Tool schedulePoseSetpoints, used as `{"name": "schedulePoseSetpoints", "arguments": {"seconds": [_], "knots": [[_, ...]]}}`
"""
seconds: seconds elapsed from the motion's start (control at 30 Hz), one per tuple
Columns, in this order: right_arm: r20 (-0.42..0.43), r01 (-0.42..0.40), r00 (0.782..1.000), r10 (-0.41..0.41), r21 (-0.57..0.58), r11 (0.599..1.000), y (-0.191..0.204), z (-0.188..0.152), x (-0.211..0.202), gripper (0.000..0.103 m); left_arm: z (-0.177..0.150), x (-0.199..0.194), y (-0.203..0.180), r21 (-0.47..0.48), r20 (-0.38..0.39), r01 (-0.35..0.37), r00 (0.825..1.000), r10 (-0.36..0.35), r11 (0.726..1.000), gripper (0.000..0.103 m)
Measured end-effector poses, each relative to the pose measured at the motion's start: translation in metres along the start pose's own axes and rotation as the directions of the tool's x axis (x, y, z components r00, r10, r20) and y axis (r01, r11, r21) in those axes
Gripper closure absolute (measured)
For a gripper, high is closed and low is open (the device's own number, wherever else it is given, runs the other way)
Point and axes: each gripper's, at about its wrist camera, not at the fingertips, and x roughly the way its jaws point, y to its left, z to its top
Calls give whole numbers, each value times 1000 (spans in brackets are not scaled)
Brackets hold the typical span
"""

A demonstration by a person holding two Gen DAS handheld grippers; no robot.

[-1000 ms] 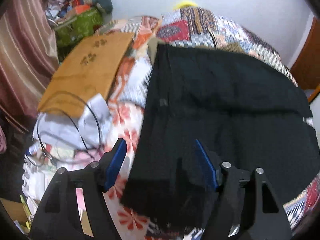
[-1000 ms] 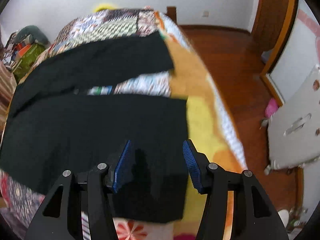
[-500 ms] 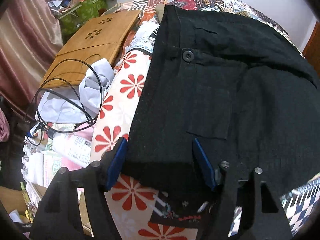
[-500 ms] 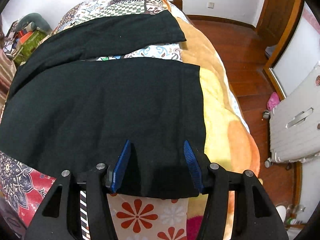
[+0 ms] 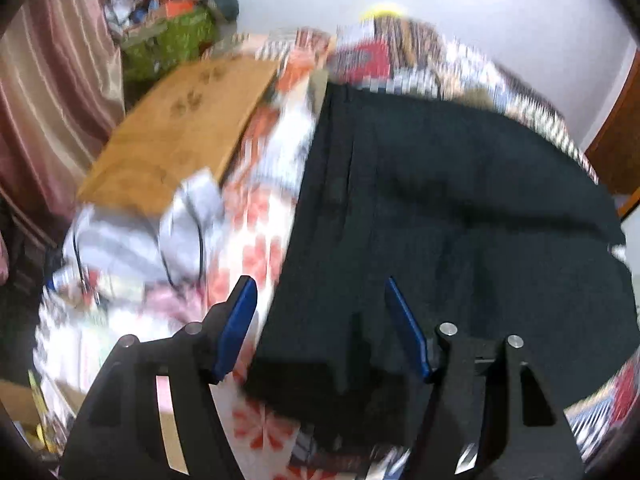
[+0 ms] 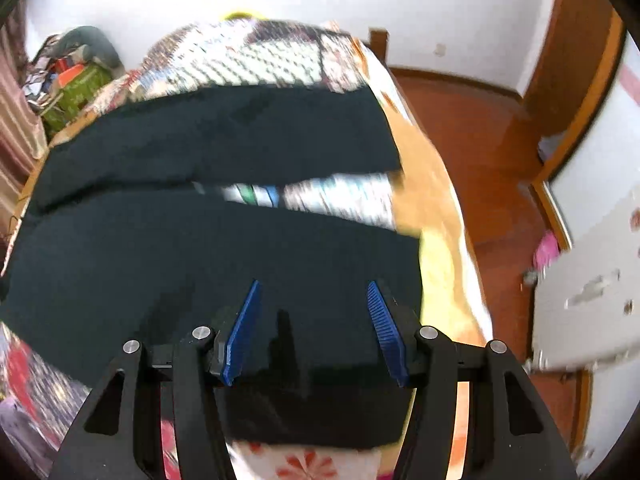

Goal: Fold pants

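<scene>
Left wrist view: the black woven pants (image 5: 460, 220) lie spread flat on the bed's floral patchwork quilt (image 5: 256, 240), waistband end toward the flat wooden lap board (image 5: 180, 140), so each tool can reach one end. The left tongs (image 5: 320, 324) hang released over the near edge, the blue pads clear of the cloth.

Right wrist view: the two legs lie apart, showing quilt between. The right tongs (image 6: 312, 328) stand released above the near leg's hem, gripping nothing.
</scene>
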Motion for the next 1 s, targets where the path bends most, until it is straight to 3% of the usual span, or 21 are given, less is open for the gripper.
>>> {"name": "schedulePoseSetpoints", "arguments": {"seconds": [0.2,0.4,0.73,1.0], "knots": [[76,-64,995,68,-58,996,29,59,18,49,73,20,-18,30,78,-27,997,25,999,37],[95,-144,983,156,-123,982,62,109,56,48,126,71,-26,45,76,-27,997,24,999,37],[10,-214,975,224,-246,945,114,163,122,48,168,149,-30,53,8,-18,1000,18,998,37],[-92,-280,960,265,-346,896,151,174,159,48,183,185,-34,80,-33,1,999,1,997,37]]}}
